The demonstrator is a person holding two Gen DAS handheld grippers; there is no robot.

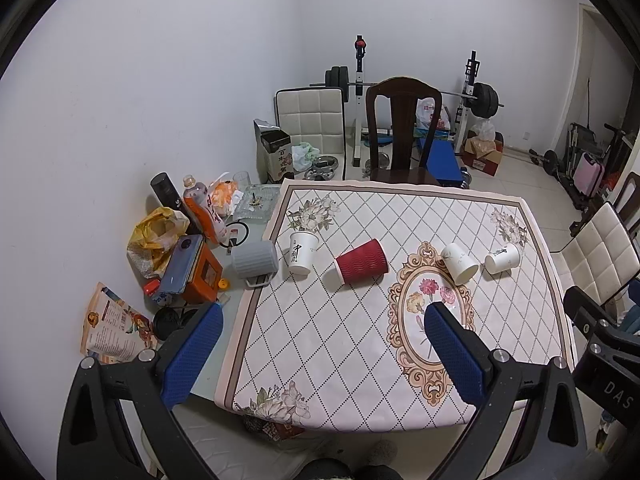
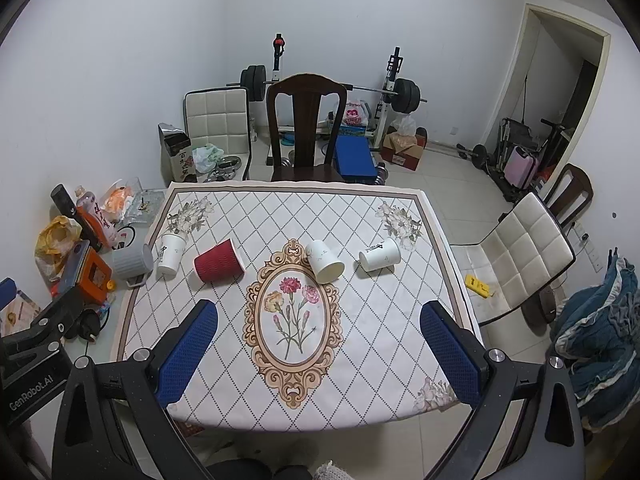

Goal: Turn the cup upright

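A red ribbed paper cup (image 1: 361,267) (image 2: 219,266) lies on its side on the tablecloth (image 1: 320,340) (image 2: 360,320). Two white paper cups (image 1: 461,263) (image 1: 502,258) lie on their sides to its right; they also show in the right wrist view (image 2: 325,261) (image 2: 379,255). A white cup (image 1: 302,252) (image 2: 171,254) with black writing stands upright at the left. A grey ribbed mug (image 1: 255,259) (image 2: 133,260) lies on its side beside it. My left gripper (image 1: 322,354) and right gripper (image 2: 318,354) are open and empty, above the table's near edge.
Clutter sits left of the cloth: an orange box (image 1: 202,276), a phone (image 1: 182,264), bottles (image 1: 202,210), a yellow bag (image 1: 154,236), a glass tray (image 1: 256,204). A dark wooden chair (image 1: 402,128) stands at the far side, a white chair (image 2: 524,252) at the right.
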